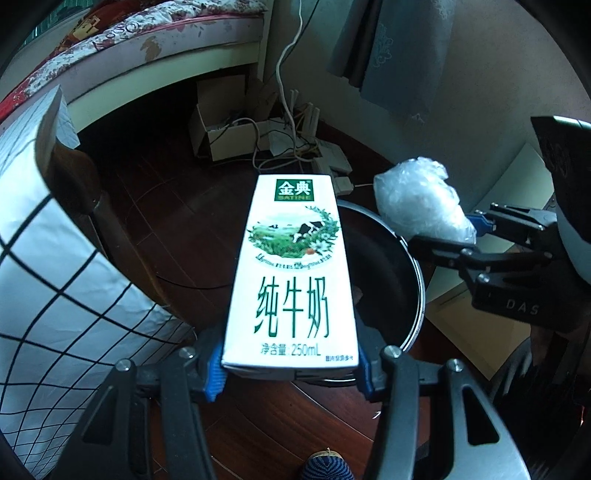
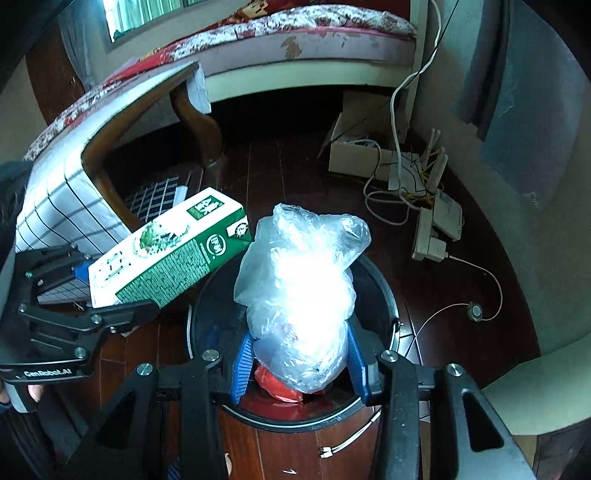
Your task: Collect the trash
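My left gripper (image 1: 290,373) is shut on a white and green milk carton (image 1: 291,273), gripping its near end between the blue pads. The carton (image 2: 166,254) also shows at the left of the right wrist view, held over the edge of a round black trash bin (image 2: 391,295). My right gripper (image 2: 299,365) is shut on a crumpled clear plastic bag (image 2: 303,291), held right above the bin's opening. In the left wrist view the bag (image 1: 417,203) and the right gripper (image 1: 465,236) hang over the bin's far rim (image 1: 413,266). Something red (image 2: 277,387) lies inside the bin.
A table with a checked cloth (image 1: 55,258) stands at the left, a bed (image 2: 295,33) behind it. An open cardboard box (image 2: 354,155), a power strip (image 2: 428,236) and cables (image 2: 480,288) lie on the dark wooden floor at the back right. A foot (image 1: 325,465) shows at the bottom.
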A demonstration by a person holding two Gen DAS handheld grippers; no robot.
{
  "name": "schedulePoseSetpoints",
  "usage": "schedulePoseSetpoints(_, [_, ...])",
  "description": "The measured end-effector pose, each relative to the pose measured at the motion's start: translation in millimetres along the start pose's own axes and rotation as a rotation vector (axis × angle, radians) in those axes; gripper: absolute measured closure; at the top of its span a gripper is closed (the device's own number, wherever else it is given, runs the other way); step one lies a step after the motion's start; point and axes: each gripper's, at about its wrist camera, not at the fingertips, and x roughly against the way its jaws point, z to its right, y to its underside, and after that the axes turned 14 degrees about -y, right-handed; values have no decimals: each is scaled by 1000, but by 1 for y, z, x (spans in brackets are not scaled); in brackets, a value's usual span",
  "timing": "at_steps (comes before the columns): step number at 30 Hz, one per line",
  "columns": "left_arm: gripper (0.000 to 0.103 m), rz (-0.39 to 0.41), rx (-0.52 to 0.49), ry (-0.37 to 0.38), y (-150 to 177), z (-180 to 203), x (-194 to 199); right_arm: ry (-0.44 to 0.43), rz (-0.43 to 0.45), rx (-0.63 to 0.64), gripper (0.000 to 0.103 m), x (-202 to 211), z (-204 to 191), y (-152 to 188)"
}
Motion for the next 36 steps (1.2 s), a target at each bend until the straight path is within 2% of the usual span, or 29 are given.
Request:
schedulePoseSetpoints(2, [48, -1, -4, -2, 0, 1, -6, 1, -23, 8, 57, -8, 3, 1])
schedulePoseSetpoints(7, [47, -9, -1, 48, 4, 0, -13, -12, -43, 5, 57, -19, 13, 2])
schedulePoseSetpoints(9, [40, -3, 16, 36, 6, -2, -16, 30, -57, -14, 44, -26, 19, 2])
schedulePoseSetpoints(10, [31, -13, 39, 21, 8, -5, -19, 62, -59, -36, 19, -28, 24, 4])
schedulePoseSetpoints(11, [16, -19, 60, -1, 11, -8, -20, 79, -58, -58, 3, -28, 28, 5])
schedulePoseSetpoints(12, [12, -16, 79, -23, 13, -12, -20, 88, -51, -72, 2, -27, 30, 7])
schedulePoseSetpoints(14, [11, -13, 116, -63, 20, -18, -20, 106, -40, -88, 1, -25, 32, 8])
schedulePoseSetpoints(16, [3, -2, 147, -110, 25, -24, -20, 127, -43, -88, 1, -25, 32, 9])
schedulePoseSetpoints(20, [1, 11, 162, -190, 27, -25, -20, 146, -28, -68, 1, -25, 22, 11])
schedulePoseSetpoints(25, [1, 18, 159, -226, 28, -28, -19, 155, -14, -52, 1, -24, 15, 9])
schedulePoseSetpoints(36, [1, 42, 175, -240, 23, -33, -10, 149, 2, -36, 1, -23, 6, 4])
